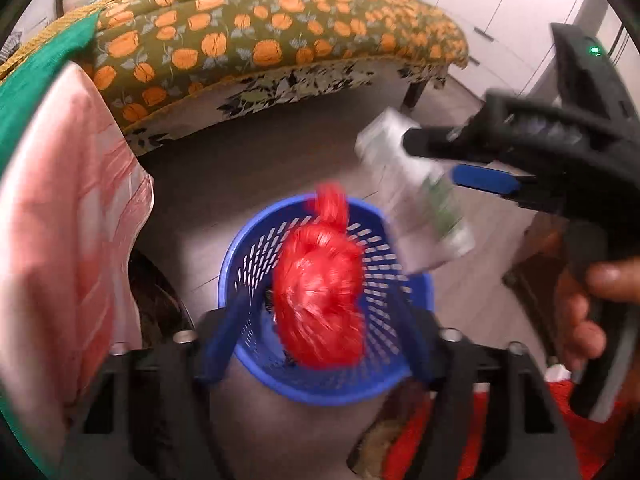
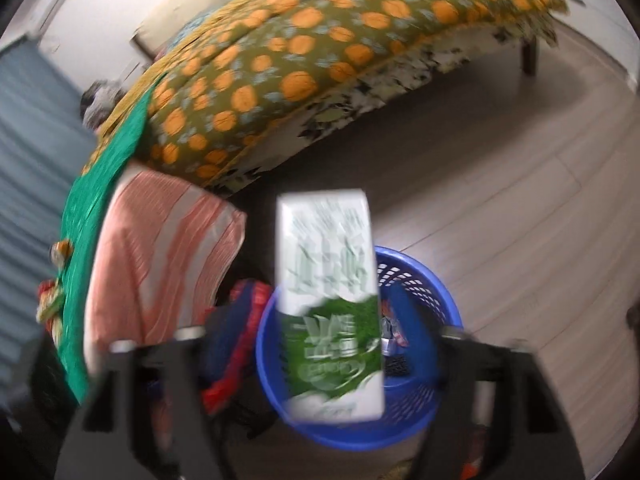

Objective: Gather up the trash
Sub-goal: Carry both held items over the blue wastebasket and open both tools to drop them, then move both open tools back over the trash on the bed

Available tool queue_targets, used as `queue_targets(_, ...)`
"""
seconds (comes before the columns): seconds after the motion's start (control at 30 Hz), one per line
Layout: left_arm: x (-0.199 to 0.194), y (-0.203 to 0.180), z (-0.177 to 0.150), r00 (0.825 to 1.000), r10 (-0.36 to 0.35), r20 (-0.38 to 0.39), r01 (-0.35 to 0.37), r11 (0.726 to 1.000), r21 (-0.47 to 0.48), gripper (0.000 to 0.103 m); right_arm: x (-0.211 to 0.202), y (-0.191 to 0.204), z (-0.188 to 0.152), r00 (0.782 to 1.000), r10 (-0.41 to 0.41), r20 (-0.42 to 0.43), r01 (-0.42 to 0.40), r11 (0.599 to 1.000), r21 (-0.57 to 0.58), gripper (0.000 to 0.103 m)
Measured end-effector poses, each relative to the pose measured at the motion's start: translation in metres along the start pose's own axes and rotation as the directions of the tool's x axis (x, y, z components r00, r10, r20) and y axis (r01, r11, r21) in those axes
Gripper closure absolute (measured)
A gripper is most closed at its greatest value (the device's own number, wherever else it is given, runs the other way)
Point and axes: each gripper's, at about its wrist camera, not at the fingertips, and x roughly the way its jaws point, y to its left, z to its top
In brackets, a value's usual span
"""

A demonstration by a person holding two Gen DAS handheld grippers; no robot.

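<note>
We see the left gripper spread wide, its fingers clear of the red net bag blurred over the blue basket. The right gripper is likewise released; the green-and-white carton sits loose above the basket. Basket contents are mostly hidden, blurred scraps only.

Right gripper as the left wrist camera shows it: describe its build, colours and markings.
The right gripper is a bulky black plastic tool with two long fingers, one faced with a blue pad. A small green light glows on its upper body. A bare hand grips its black handle; no sleeve shows.
</note>
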Motion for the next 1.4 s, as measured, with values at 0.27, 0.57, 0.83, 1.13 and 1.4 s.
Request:
queue_targets(0.27, -0.068, -0.001, -0.010, 0.994, -0.078, 0.081, 0.081, 0.996, -0.034, 0.015, -0.029, -0.006, -0.005, 0.992, -0.074, 0.104, 0.075, 0.997, 0.003, 0.011)
queue_targets(0.57, -0.219, 0.067, -0.086, 0.961, -0.002, 0.277, 0.014, 0.999, -0.043, 0.005, -0.067, 0.102, -0.065, 0.957, -0.161, 0.241, 0.239, 0.910, -0.340, 0.010)
queue_targets(0.83, -0.283, 0.226, -0.162, 0.901, 0.384, 0.200, -0.327, 0.906, -0.268, 0.005, -0.053, 0.281, -0.170, 0.997, 0.025, 0.071, 0.033, 0.696, -0.717, 0.005)
queue_targets(1.13, -0.295, 0.370, -0.178, 0.886, 0.456, 0.087, -0.387, 0.829, -0.404, 0.005, 0.036, 0.401, -0.193, 0.995, 0.017, -0.098, -0.090, 0.580, -0.810, 0.005)
queue_targets(1.4, -0.284, 0.394, -0.179, 0.886, 0.462, 0.048, -0.403, 0.817, -0.413, 0.004, 0.088, 0.429, -0.155, 0.995, 0.004, -0.098, -0.082, 0.574, -0.814, 0.005)
